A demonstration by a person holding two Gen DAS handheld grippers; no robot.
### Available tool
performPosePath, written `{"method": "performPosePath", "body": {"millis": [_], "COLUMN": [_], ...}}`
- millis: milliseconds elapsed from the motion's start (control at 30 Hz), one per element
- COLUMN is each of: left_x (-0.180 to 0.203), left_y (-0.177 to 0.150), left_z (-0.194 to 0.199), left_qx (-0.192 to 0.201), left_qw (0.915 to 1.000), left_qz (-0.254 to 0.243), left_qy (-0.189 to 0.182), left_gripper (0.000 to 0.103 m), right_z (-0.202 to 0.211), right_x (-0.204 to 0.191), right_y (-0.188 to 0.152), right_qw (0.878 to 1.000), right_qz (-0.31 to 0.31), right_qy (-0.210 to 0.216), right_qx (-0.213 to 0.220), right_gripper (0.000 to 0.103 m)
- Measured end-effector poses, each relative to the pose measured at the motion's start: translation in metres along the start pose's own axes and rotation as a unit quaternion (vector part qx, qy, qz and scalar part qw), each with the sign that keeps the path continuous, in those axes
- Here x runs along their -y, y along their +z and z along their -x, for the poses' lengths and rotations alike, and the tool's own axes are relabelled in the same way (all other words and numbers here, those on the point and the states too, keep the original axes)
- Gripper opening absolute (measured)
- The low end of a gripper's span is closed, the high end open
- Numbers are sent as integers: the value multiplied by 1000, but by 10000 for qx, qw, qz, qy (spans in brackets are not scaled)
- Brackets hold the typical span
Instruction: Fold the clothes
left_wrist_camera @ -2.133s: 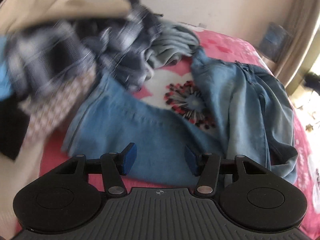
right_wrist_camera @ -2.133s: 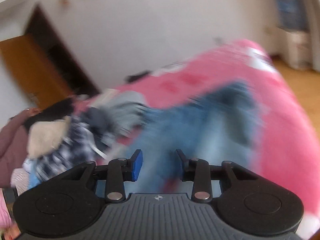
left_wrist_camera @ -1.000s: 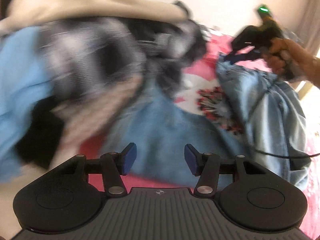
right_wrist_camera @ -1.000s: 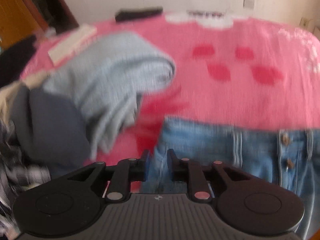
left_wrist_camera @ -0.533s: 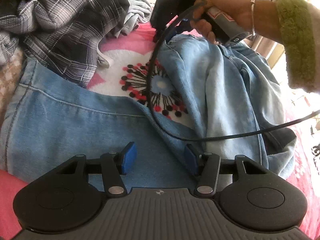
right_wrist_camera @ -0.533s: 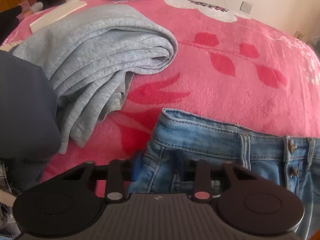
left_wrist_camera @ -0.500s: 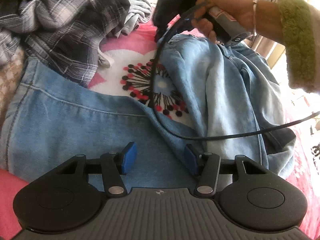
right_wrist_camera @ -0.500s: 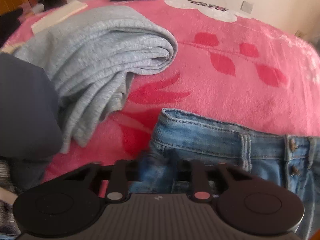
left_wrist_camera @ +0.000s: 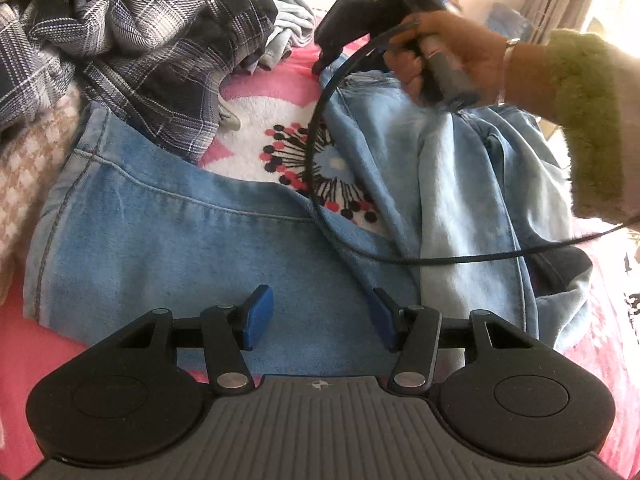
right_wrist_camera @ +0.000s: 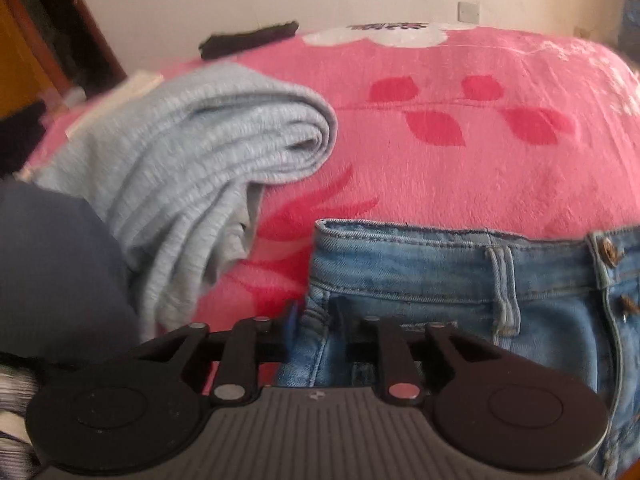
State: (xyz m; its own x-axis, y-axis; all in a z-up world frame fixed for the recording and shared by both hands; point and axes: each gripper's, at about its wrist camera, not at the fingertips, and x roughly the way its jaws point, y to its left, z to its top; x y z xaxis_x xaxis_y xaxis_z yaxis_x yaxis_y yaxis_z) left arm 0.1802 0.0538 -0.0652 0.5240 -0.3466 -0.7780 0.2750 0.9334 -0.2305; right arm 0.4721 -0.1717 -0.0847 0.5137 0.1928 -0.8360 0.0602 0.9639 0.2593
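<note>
1. the jeans [left_wrist_camera: 180, 236] are spread unfolded on the pink bed [right_wrist_camera: 460, 168], one leg running towards the plaid shirt [left_wrist_camera: 160, 52], the waistband [right_wrist_camera: 420, 248] lying near the grey sweater [right_wrist_camera: 192, 168].
2. the right gripper [right_wrist_camera: 316, 320] is seen with its fingers drawn close together on the waistband corner; denim is pinched between them.
3. the left gripper [left_wrist_camera: 320, 316] is held over the lower leg with its fingers wide apart, and nothing is gripped.
4. a slip is judged possible: only a small corner of thick denim is caught, so a pull could free it.
5. the black cable [left_wrist_camera: 316, 140] is draped across the jeans; it could be snagged or dragged if the cloth is lifted.
6. the plaid shirt is lying over the leg's far edge, so it could be dragged along with the jeans.
7. the right fingertips are partly buried in denim and blurred, so the depth of the hold cannot be told.
8. the far hem and the other trouser leg's end are cut off or crumpled from view.
</note>
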Motion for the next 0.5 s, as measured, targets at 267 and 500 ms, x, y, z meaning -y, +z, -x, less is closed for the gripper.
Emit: {"method": "performPosePath", "body": {"millis": [267,500], "left_x": [0,11], "left_y": [-15,-33], "left_z": [21,45], "left_qx": [152,230], "left_qw": [9998,9983], "left_qz": [-13,-159], "left_qy": [-118,-507], "left_gripper": [55,59], "right_z": [164,313], "right_x": [75,151], "right_y": [-33,-139], "right_qw": [9918,9816], "right_qz": [-381,-663], "right_qy": [1151,1627], "right_qx": [404,745], "right_gripper": [42,42]}}
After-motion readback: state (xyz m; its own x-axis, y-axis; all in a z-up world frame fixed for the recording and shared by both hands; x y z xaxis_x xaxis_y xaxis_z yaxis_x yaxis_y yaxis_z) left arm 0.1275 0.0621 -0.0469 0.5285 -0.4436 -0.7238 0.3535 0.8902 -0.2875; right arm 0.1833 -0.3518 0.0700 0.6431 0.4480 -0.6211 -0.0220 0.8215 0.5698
